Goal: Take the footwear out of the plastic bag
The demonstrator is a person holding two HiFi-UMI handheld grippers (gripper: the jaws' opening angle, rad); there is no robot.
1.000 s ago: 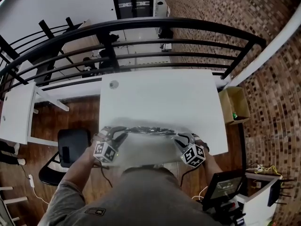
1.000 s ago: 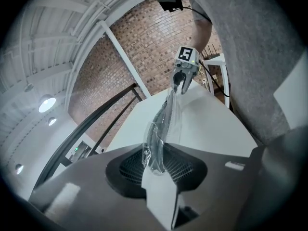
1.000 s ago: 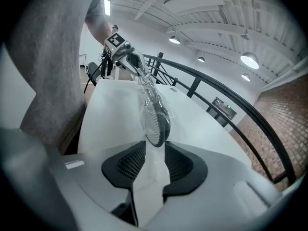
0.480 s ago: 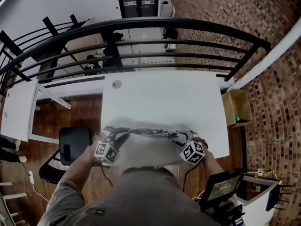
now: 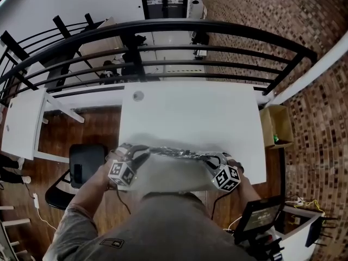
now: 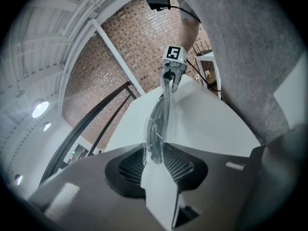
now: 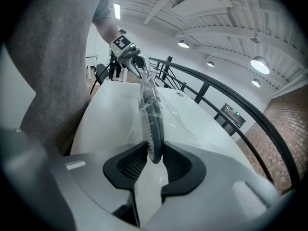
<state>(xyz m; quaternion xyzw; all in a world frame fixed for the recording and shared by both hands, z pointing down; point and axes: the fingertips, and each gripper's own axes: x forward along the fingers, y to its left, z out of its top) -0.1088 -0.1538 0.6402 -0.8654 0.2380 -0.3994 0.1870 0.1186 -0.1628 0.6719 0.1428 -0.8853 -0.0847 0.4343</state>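
A clear plastic bag [image 5: 173, 167] with dark footwear [image 5: 179, 153] inside hangs stretched between my two grippers, over the near edge of the white table [image 5: 190, 113]. My left gripper [image 5: 137, 154] pinches the bag's left end, its jaws easing open a little. In the left gripper view the bag [image 6: 161, 114] runs from between the left gripper's [image 6: 155, 160] pads toward the right gripper [image 6: 172, 71]. My right gripper [image 5: 213, 158] is closing on the right end. The right gripper view shows the footwear's dark edge [image 7: 153, 124] and plastic pressed between the right gripper's [image 7: 154, 159] pads.
A black railing [image 5: 179, 26] curves behind the table. A small round disc [image 5: 138, 95] lies at the table's far left corner. A black chair [image 5: 84, 165] stands left of me, a cardboard box [image 5: 275, 125] right of the table, a screen [image 5: 261, 216] at lower right.
Both grippers stay at the bag's ends near the table's front edge. The right gripper has shifted slightly right and the bag is drawn a bit tauter.
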